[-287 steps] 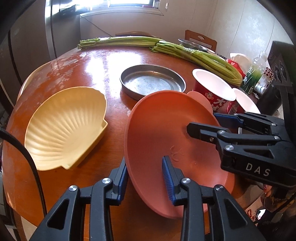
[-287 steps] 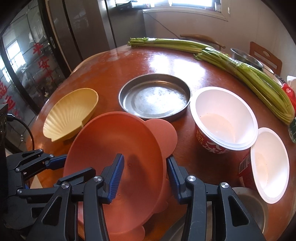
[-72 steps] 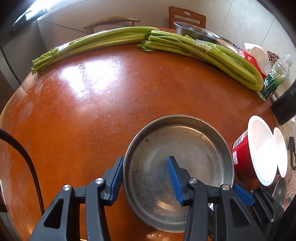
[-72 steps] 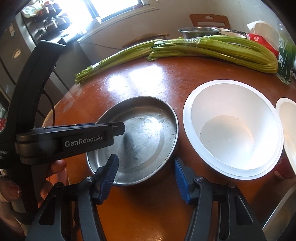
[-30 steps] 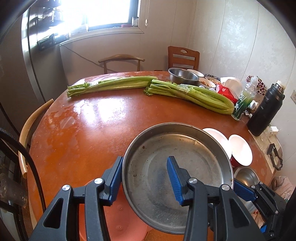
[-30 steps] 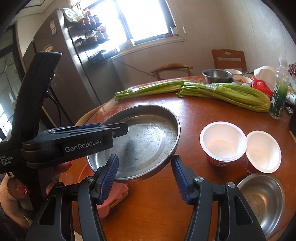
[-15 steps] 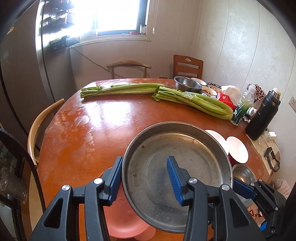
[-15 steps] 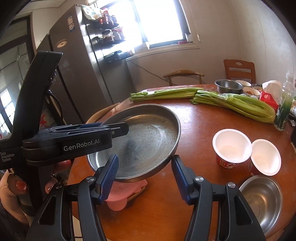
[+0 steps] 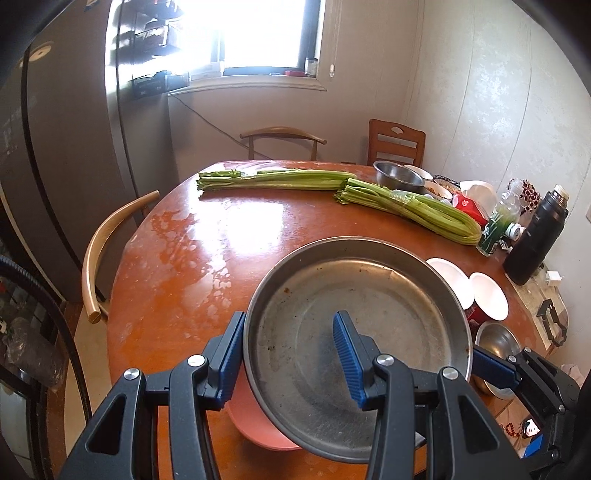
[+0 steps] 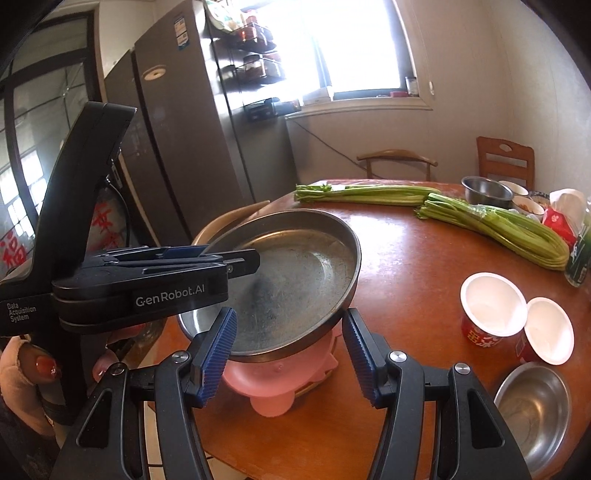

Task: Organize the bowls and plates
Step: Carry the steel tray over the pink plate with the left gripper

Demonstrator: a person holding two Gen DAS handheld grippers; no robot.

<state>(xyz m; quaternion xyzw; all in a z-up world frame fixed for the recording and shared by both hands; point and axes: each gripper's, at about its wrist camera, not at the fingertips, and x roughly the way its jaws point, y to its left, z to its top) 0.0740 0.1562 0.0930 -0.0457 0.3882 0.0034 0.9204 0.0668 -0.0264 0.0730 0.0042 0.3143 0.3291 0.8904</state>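
Daylight blows out the window (image 9: 258, 33) — glare streaks the table (image 9: 207, 236); fisheye edges bend, corners black.

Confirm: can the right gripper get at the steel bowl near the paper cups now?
Probably not yet: the right gripper and left gripper both carry the metal pan. The path to the steel bowl looks clear otherwise.

Dull scuffed metal pan (image 9: 354, 317); glossy wooden table (image 9: 207, 251); smooth pink plastic plate (image 10: 280, 384)
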